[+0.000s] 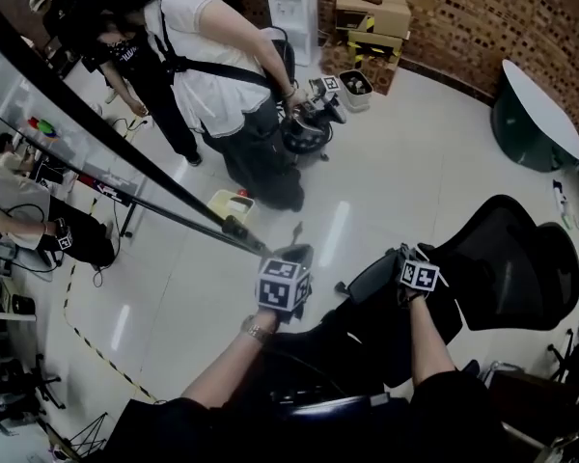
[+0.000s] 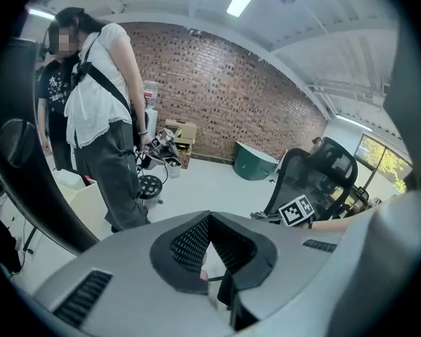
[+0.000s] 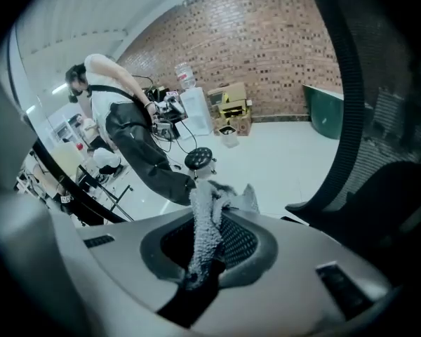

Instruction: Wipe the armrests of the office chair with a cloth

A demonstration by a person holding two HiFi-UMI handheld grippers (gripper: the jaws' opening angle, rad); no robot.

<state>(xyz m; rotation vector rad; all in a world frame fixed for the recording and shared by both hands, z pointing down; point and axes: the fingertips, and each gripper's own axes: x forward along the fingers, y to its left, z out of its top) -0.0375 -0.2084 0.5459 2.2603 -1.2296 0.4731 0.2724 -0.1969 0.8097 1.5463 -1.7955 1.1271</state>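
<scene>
The black mesh office chair [image 1: 507, 263] stands at the right, with a dark armrest [image 1: 372, 278] on its left side. My right gripper [image 1: 412, 256] is over that armrest, shut on a grey nubby cloth [image 3: 207, 227] that hangs out past its fingertips. The chair's back [image 3: 358, 118] fills the right of the right gripper view. My left gripper [image 1: 297, 254] hovers left of the chair above the floor. Its pads [image 2: 189, 244] meet at the tips with nothing held. The chair [image 2: 316, 177] and the right gripper's marker cube [image 2: 297, 210] also show in the left gripper view.
A person in a white top [image 1: 212, 66] stands at the back holding other grippers beside a black stool [image 1: 304, 135]. A yellow bin [image 1: 230, 204] sits on the floor. A black slanted bar [image 1: 125, 148] crosses the left. Cardboard boxes [image 1: 372, 13] and a green tub [image 1: 526, 114] line the brick wall.
</scene>
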